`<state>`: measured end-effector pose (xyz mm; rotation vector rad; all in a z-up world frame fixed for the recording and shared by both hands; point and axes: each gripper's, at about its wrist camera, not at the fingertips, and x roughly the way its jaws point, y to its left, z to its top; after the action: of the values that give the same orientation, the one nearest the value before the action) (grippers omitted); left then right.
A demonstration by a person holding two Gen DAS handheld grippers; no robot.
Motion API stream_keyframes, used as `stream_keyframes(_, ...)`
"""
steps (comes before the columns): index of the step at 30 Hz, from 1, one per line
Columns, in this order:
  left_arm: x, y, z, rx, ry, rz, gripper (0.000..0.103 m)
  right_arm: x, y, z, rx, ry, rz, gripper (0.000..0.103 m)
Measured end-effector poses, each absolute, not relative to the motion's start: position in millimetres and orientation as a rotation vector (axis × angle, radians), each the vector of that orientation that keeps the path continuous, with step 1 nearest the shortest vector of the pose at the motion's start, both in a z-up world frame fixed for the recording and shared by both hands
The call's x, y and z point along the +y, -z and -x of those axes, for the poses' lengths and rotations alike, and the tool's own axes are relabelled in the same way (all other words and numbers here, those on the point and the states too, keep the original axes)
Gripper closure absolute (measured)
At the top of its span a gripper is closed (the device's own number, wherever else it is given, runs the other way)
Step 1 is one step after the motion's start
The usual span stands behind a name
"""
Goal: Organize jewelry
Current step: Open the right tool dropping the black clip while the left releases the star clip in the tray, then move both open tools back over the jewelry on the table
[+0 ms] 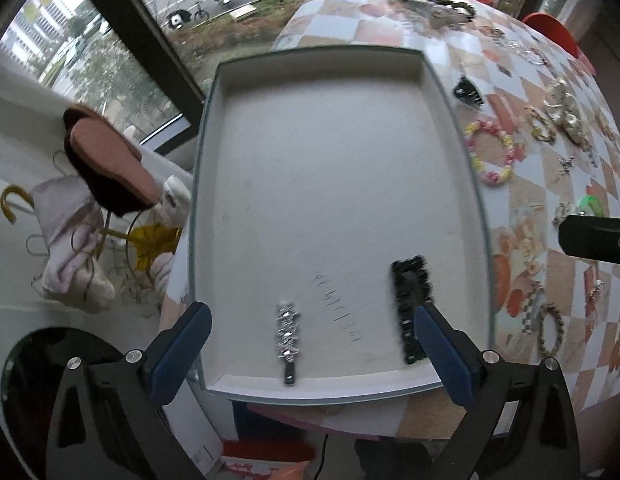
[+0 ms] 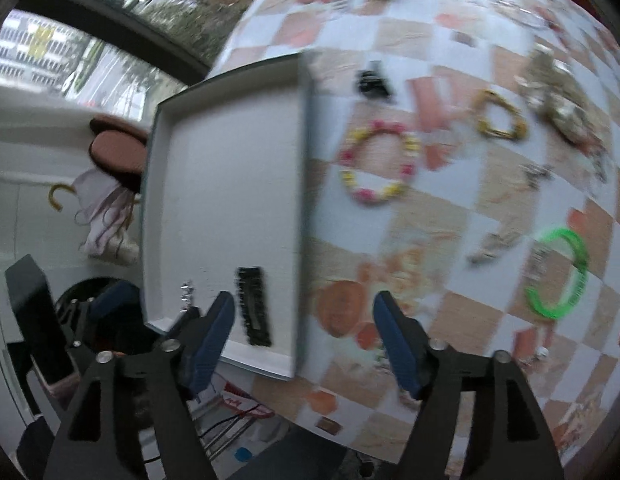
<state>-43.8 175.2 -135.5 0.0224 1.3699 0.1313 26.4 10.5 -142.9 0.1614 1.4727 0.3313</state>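
**A:** Going left to right in the left wrist view: the left gripper [image 1: 310, 344] hangs over the lower end of the white tray [image 1: 461, 152], jaws wide apart with nothing between the pads. Under it, low in the frame, lie the silver rhinestone clip [image 1: 287, 334] and, further right, the black hair clip [image 1: 407, 312], both resting on the tray floor.

**B:** So both look delivered. The sensible step, judging by the layout, is fetching the next piece from the checkered tablecloth [image 2: 449, 240].

**A:** Likely. The right gripper [image 2: 304, 334] also stands open and empty, straddling the tray's right wall in the lower middle of its own view. To do this well, its holder should pick one separate item, such as the pink-and-yellow bead bracelet [image 2: 375, 160] at centre or the green bangle [image 2: 561, 276] at far right, and close across a single strand, not the tangle at upper right.

**B:** What can't be made out?

**A:** The right wrist view is smeared, so the small pieces near the bangle are unreadable. The heap at the upper right is only a pale, gold-toned blur. The dark pile at the top of the left view is cut off, and faint marks between the two clips could be scratches or thin pins; that cannot be told.
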Motion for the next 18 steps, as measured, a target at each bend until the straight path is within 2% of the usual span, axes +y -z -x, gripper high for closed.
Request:
stream_keyframes(7, 139, 121, 29, 1.335, -0.068, -0.097, 0.000, -55, 140, -16, 1.448, -0.201, -0.253, 0.021)
stream_keyframes(8, 133, 120, 26, 1.331, -0.059, -0.110, 0.000, -66, 140, -14, 1.444, -0.188, -0.269, 0.019)
stream_keyframes(9, 126, 118, 24, 1.327, -0.044, -0.124, 0.000, -76, 140, -12, 1.439, -0.171, -0.285, 0.009)
stream_keyframes(11, 115, 116, 20, 1.327, -0.019, -0.138, 0.000, -90, 139, -7, 1.419, -0.139, -0.305, 0.000)
stream_keyframes(18, 77, 112, 4, 1.334, 0.034, -0.164, 0.000, -138, 143, 4, 1.423, -0.058, -0.363, 0.000)
